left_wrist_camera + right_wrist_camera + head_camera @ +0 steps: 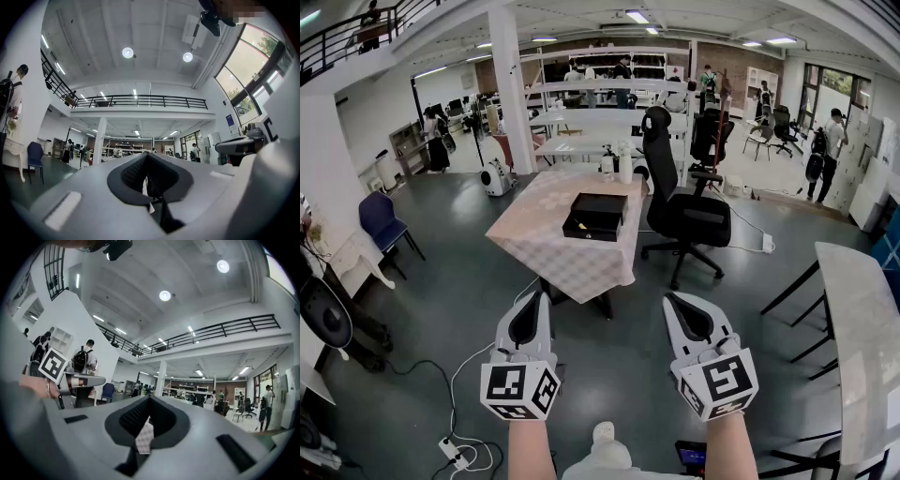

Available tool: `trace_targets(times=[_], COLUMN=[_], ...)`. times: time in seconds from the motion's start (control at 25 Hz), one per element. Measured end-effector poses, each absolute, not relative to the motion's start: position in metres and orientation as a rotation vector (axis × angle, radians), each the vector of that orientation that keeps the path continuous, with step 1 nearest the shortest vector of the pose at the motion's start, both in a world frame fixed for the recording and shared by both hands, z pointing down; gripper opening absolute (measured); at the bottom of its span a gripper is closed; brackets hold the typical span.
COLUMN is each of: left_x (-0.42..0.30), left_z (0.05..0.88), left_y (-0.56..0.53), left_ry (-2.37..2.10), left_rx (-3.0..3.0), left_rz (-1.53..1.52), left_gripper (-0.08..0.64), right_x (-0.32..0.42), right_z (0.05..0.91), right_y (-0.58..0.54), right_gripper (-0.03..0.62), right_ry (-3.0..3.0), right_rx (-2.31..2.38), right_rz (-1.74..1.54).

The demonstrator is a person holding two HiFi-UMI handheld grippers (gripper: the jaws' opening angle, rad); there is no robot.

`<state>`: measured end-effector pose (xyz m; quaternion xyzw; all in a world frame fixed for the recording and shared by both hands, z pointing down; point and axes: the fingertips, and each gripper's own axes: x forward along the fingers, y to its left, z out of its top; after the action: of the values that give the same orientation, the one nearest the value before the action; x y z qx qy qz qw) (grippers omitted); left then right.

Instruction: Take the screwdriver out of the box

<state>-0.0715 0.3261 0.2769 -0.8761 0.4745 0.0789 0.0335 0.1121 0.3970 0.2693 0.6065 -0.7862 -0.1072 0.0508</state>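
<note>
Step in hand: approach. You hold the left gripper (534, 300) and the right gripper (675, 302) out in front of you, each with its jaws clenched on nothing. The black box (596, 217) lies far ahead on the checked-cloth table (546, 246), well apart from both grippers. A black office chair (680, 202) stands just right of the table. The screwdriver does not show; it is probably inside the box. Next, close the distance, release one gripper's jaws and reach in. No brand or label is legible.
</note>
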Motion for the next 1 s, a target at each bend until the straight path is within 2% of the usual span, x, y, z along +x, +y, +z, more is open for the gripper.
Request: trace_targets(times=[0.64,1.0], left_x=[-0.076,-0.089], left_z=[0.278,0.279], left_y=[0.165,0.109], left_ry=[1.353,1.364], left_rx=[-2.755,-2.772], left_rz=[0.218,0.217], left_gripper=[0.003,0.003], right_x=[0.093,0.081], right_z=[0.269,0.271], right_y=[0.233,0.170], right_gripper=[0.006,0.006], right_ry=[-2.378,-2.363], right_rx=[1.832,1.845], right_rz=[-0.289,-0.257])
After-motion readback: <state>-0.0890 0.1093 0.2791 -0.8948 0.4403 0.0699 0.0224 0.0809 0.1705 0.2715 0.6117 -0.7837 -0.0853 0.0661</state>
